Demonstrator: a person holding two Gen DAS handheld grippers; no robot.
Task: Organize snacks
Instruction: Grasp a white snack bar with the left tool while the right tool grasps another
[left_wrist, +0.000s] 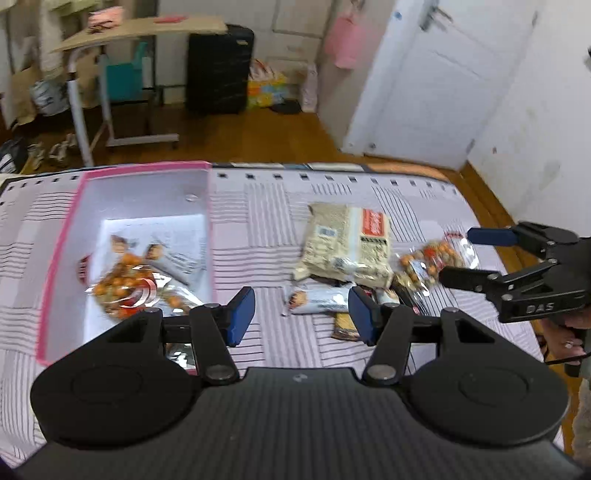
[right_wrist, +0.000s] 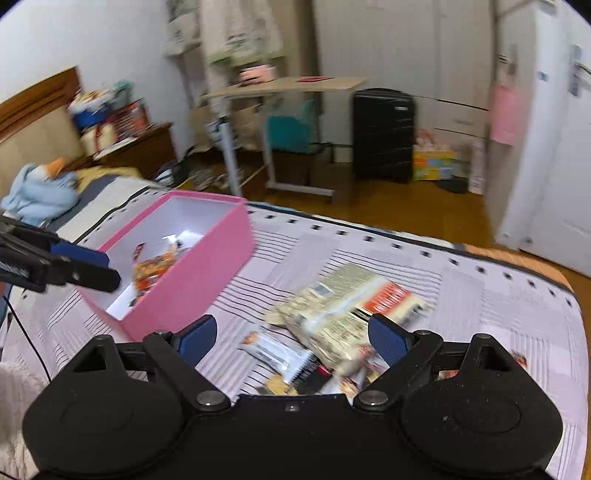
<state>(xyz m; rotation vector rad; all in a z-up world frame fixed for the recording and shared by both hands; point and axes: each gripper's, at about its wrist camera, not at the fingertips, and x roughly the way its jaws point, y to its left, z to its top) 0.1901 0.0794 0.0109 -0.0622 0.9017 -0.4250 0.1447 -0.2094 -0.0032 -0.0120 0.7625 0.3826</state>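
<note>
A pink box (left_wrist: 64, 236) with a white inside lies on the striped bedspread and holds an orange snack bag (left_wrist: 122, 288) and a small bar. It also shows in the right wrist view (right_wrist: 207, 266). A pile of snacks lies to its right: a large beige packet (left_wrist: 347, 243), a white bar (left_wrist: 317, 301) and a clear bag of orange snacks (left_wrist: 428, 264). My left gripper (left_wrist: 301, 314) is open and empty above the bedspread, between the box and the pile. My right gripper (right_wrist: 291, 338) is open and empty over the pile; it also shows in the left wrist view (left_wrist: 458, 254).
The bedspread (left_wrist: 266, 221) ends at the far edge, with wooden floor beyond. A rolling side table (left_wrist: 122, 33), a black suitcase (left_wrist: 219, 68) and a white door (left_wrist: 436, 81) stand behind. A blue cloth (right_wrist: 40, 192) lies on the bed at left.
</note>
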